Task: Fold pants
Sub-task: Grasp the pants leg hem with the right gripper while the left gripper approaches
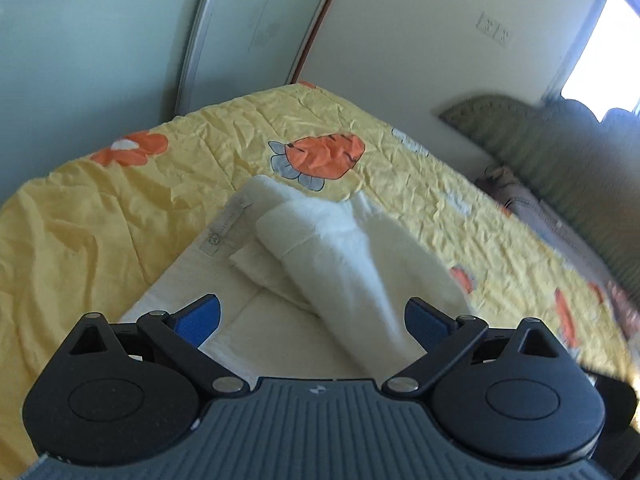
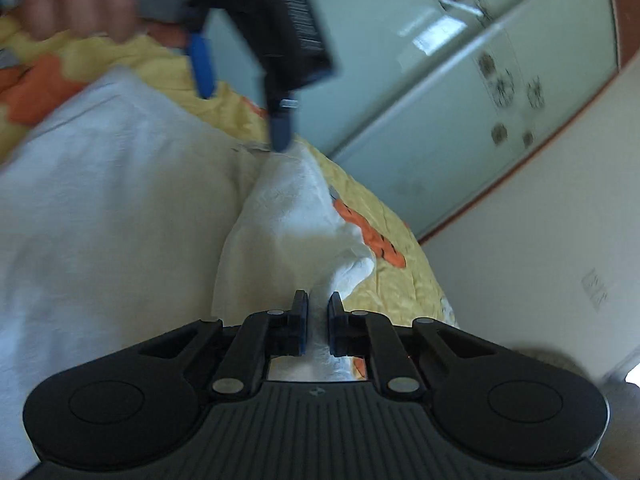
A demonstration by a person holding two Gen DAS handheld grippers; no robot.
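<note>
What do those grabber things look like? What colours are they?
Each black plastic left gripper and right gripper has two round discs, jointed black link bars with silver rivets, blue ridged finger pads, and a grey ribbed body bearing a small white logo. A bare hand shows; no cables are visible.

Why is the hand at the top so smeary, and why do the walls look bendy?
Right wrist view: the hand and left gripper are motion-blurred; the right gripper pinching the white pants stays sharp. Left wrist view: the fisheye lens curves the wardrobe door; the window glares white.
</note>
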